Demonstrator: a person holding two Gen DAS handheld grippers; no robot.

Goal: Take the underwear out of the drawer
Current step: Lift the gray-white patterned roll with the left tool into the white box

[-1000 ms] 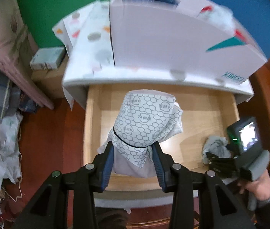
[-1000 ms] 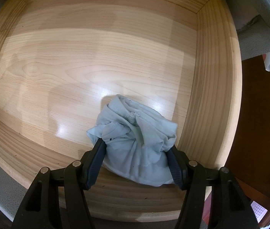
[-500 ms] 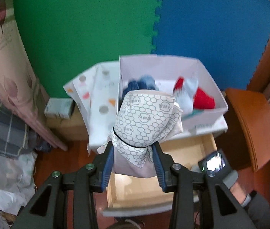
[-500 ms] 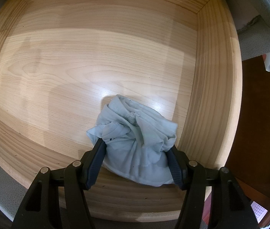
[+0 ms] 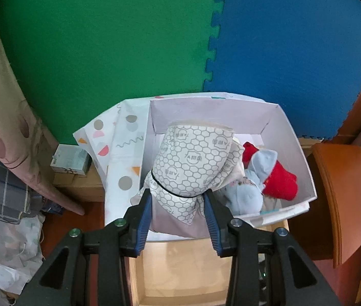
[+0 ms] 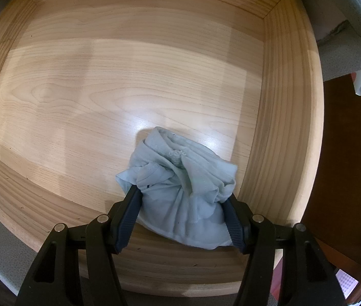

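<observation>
My left gripper [image 5: 179, 201] is shut on white underwear with a grey hexagon print [image 5: 191, 163] and holds it up over the white box [image 5: 300, 150] on the cabinet top. The box holds red [image 5: 279, 181] and pale blue [image 5: 244, 196] garments. The open wooden drawer [image 5: 177, 275] lies below the gripper. My right gripper [image 6: 183, 201] is shut on a crumpled pale blue piece of underwear [image 6: 180, 178], which rests on the drawer floor [image 6: 103, 86] near the front right corner.
A spotted white cloth [image 5: 119, 153] covers the cabinet top left of the box. Green and blue foam mats [image 5: 206, 38] form the wall behind. An orange-brown chair [image 5: 343, 193] stands to the right. Bedding and bags [image 5: 4, 199] pile up on the left.
My left gripper has lifted the hexagon-print underwear up out of the drawer and over the white box. My right gripper has stayed still, closed on the pale blue underwear.
</observation>
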